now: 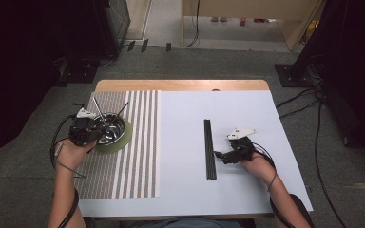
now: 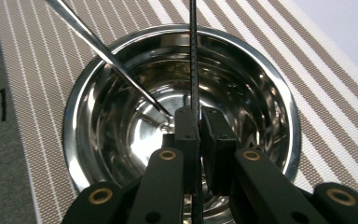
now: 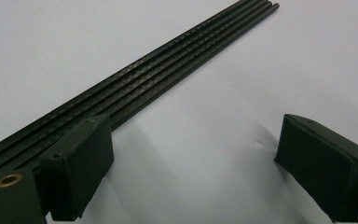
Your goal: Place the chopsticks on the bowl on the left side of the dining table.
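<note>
The left gripper (image 2: 199, 135) is hanging over the steel bowl (image 2: 279, 116) with its jaws clamped on one thin black chopstick (image 2: 194, 60), which is standing nearly upright with its lower end inside the bowl. A second stick (image 2: 107, 53) is leaning against the bowl's rim. The right gripper (image 3: 193, 154) is resting with its jaws spread apart beside the remaining black chopsticks (image 3: 168, 70), which are lying side by side on the white table cover (image 1: 180, 142).

Each stick is judged light, stiff and smooth — likely to pivot or slip if pinched near an end, so a grip close to the middle is advised. The bowl is sitting on a green coaster (image 1: 126, 137) over a striped placemat (image 1: 133, 156). Grey carpet (image 1: 209, 61) and loose cables (image 1: 294, 102) are surrounding the table.
</note>
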`<state>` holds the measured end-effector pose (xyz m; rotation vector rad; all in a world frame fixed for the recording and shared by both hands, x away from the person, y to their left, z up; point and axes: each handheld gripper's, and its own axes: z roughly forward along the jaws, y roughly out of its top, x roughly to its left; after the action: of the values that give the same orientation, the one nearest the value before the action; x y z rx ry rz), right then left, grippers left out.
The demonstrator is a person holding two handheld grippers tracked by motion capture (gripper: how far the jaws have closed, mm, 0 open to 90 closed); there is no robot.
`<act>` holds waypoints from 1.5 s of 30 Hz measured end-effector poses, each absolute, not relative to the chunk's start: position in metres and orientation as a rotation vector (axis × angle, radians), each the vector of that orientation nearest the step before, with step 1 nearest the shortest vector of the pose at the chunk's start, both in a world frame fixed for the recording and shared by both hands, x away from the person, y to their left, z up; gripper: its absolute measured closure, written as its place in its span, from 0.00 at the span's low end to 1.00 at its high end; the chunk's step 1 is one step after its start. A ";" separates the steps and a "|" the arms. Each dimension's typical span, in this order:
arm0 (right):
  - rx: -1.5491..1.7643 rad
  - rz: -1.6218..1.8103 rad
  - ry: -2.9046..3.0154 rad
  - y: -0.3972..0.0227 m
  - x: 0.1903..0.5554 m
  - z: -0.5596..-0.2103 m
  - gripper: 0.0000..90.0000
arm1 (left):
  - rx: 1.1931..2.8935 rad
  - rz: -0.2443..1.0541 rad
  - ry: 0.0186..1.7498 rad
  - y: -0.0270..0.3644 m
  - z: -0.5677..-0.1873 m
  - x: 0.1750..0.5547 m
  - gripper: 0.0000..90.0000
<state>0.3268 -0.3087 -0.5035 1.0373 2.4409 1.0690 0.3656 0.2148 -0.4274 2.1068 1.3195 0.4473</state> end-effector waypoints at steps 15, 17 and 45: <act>1.038 1.069 2.440 -0.309 0.327 -0.504 0.12 | 2.053 0.468 1.358 0.227 -0.430 0.365 0.90; 1.038 1.069 2.440 -0.309 0.327 -0.503 0.12 | 2.024 0.450 1.367 0.228 -0.429 0.366 0.87; 1.039 1.069 2.440 -0.309 0.327 -0.503 0.12 | 1.977 0.443 1.325 0.209 -0.406 0.366 0.43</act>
<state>0.3267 -0.3087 -0.5035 1.0385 2.4402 1.0692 0.3662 0.2090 -0.4058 1.9770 1.3253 0.4432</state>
